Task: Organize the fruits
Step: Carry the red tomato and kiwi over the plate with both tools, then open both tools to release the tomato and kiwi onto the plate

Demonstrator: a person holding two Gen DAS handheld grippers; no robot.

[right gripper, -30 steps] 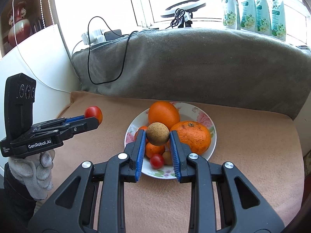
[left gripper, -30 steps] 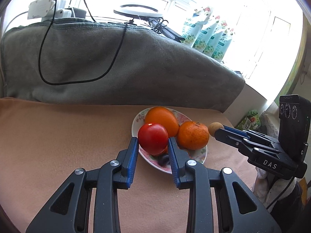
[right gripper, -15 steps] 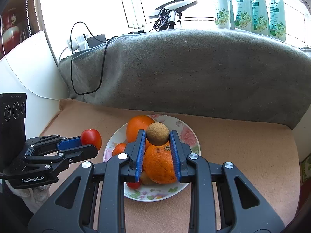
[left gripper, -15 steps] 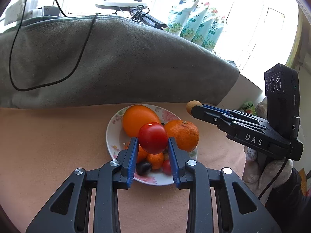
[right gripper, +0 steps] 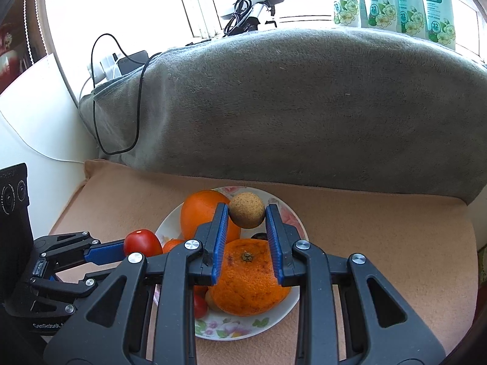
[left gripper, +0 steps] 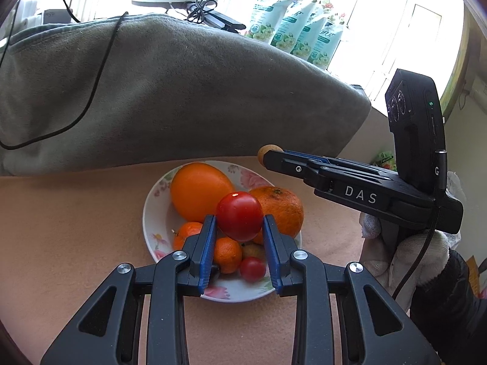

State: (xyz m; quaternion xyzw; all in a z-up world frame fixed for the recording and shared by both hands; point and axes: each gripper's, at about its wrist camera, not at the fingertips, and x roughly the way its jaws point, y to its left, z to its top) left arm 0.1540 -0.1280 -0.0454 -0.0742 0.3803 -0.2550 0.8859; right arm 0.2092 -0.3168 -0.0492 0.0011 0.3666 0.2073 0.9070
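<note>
The left hand-held gripper [left gripper: 239, 228] pinches a glossy round red tomato [left gripper: 239, 215] over the floral ceramic plate [left gripper: 152, 213]. The right hand-held gripper [right gripper: 247, 216] clamps a rough, tan, ball-shaped fruit [right gripper: 246, 210] above a dimpled orange [right gripper: 248, 279] on the fuzzy peach cloth [right gripper: 380, 243].

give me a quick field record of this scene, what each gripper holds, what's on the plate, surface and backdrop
left gripper: shut on red tomato, above the plate
right gripper: shut on small brown round fruit, above the plate
plate: floral, white, on the tan cloth
on plate: smooth orange, rough-skinned orange, small mandarins, cherry tomato
backdrop: grey blanket with black cable
windowsill: detergent pouches
</note>
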